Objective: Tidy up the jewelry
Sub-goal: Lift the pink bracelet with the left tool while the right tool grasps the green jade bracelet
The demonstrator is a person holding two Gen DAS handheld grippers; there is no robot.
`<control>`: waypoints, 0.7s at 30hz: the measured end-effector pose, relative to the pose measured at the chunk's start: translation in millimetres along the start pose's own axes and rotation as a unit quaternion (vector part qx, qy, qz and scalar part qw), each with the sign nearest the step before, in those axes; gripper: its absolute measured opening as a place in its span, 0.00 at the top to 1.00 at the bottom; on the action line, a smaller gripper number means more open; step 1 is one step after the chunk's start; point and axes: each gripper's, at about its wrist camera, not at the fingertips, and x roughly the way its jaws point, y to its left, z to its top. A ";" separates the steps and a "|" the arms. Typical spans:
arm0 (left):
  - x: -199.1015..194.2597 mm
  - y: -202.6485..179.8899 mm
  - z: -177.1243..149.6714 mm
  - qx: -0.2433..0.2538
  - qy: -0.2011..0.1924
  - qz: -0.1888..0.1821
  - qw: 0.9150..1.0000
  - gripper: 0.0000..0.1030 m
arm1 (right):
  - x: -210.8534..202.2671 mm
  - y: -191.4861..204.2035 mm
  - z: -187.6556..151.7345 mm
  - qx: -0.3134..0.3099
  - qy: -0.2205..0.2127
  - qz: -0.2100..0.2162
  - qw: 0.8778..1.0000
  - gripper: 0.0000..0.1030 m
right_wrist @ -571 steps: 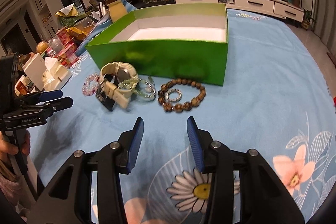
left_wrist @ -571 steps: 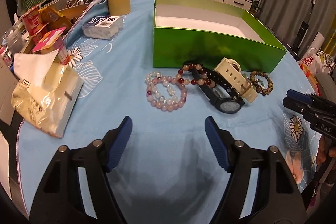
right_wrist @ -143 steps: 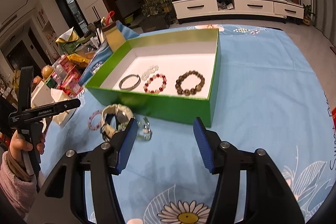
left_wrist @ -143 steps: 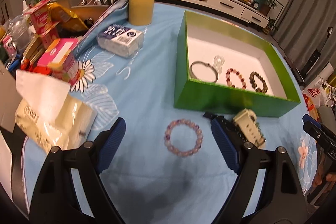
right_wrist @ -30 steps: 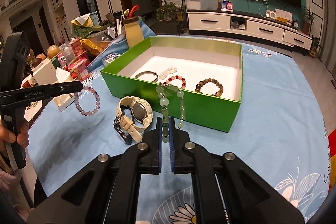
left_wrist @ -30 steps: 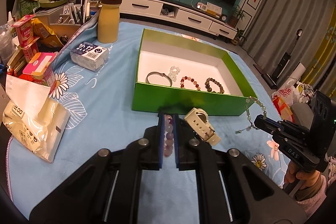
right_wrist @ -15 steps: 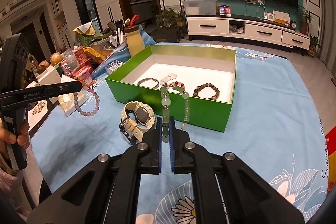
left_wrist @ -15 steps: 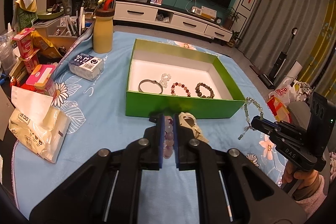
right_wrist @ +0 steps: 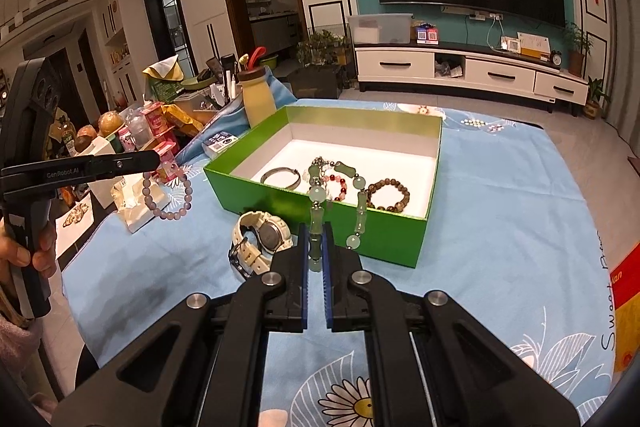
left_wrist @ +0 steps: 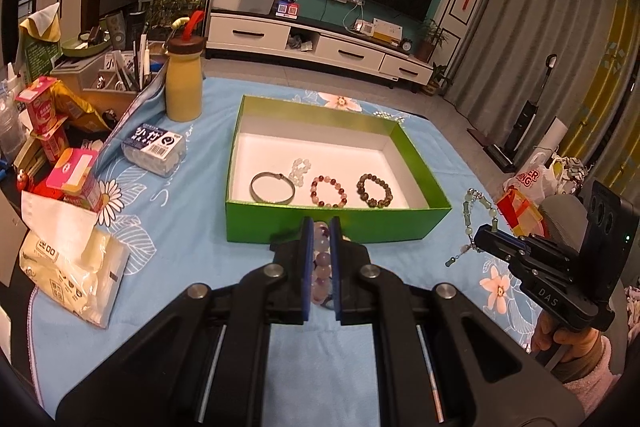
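Table (left_wrist: 192, 227) under light-blue floral cloth fills centre of both views. Green box (left_wrist: 336, 223) at frame centre, directly on cloth. Cream watch (right_wrist: 262, 233) and dark watch (right_wrist: 236, 259) lie just before box's front wall, centre-left of right wrist view. Left of left wrist view: yellow bottle (left_wrist: 183, 87), small labelled pack (left_wrist: 154, 145), pink cartons (left_wrist: 74, 179), tissue pack (left_wrist: 74, 267).
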 end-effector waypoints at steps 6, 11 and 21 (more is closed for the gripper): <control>2.4 -2.2 7.9 0.000 -0.003 -0.005 1.000 0.93 | -1.8 0.6 5.4 -0.004 -0.008 -0.001 1.000 0.95; 7.3 -4.2 13.1 0.003 -0.005 -0.007 1.000 0.93 | -0.7 1.3 9.0 -0.008 -0.011 -0.001 1.000 0.95; 21.3 -6.9 25.1 0.011 -0.004 -0.010 1.000 0.93 | 5.1 -0.3 18.9 -0.016 -0.015 -0.002 1.000 0.95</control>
